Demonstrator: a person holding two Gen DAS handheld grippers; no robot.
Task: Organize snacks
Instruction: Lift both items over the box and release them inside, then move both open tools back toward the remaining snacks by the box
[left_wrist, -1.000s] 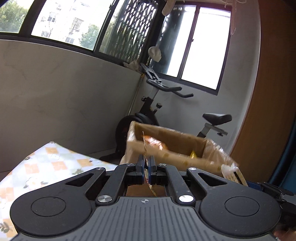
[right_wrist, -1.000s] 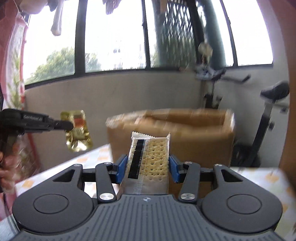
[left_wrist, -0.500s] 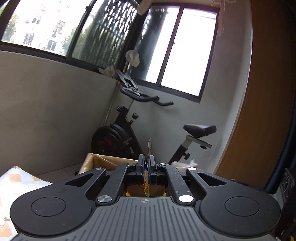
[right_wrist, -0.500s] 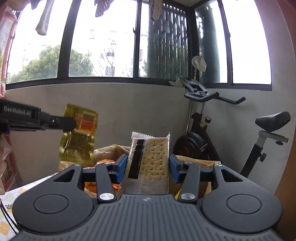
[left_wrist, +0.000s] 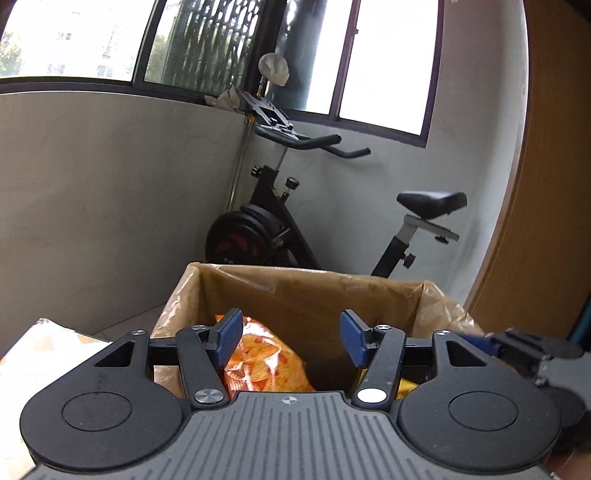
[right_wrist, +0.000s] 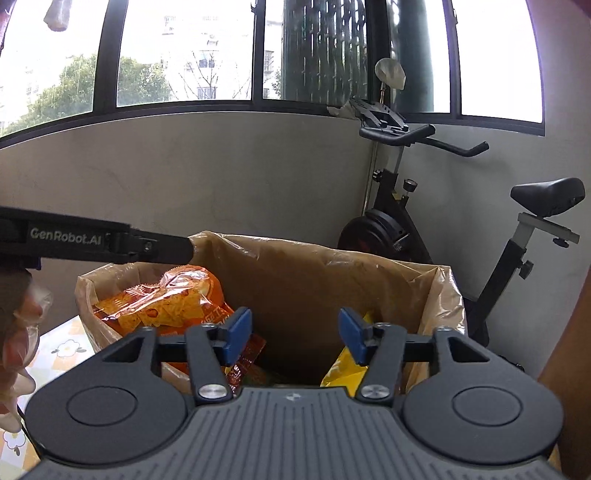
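The left hand-held gripper (left_wrist: 291, 341) is hovering over the open cardboard box (left_wrist: 314, 291), its blue pads spread wide and gripping nothing. The right hand-held gripper (right_wrist: 295, 336) is hanging above the same box, likewise released, with an empty gap between its pads. The box (lined with a clear plastic bag that is draping over its rim) is sitting on the counter (right_wrist: 66, 347), whose cloth is showing orange checks and small flowers.

Inside the box, an orange snack bag (right_wrist: 166, 302) is leaning against the left wall, standing tall enough to reach the rim. A yellow packet (right_wrist: 347, 369) is lying lower down at the right side, partly hidden behind the right hand-held gripper's finger. From the right wrist view, the left hand-held gripper is reaching in from the left edge, its tip just over the orange snack bag. An exercise bike (left_wrist: 280, 229) is standing behind the box in the corner under the windows.
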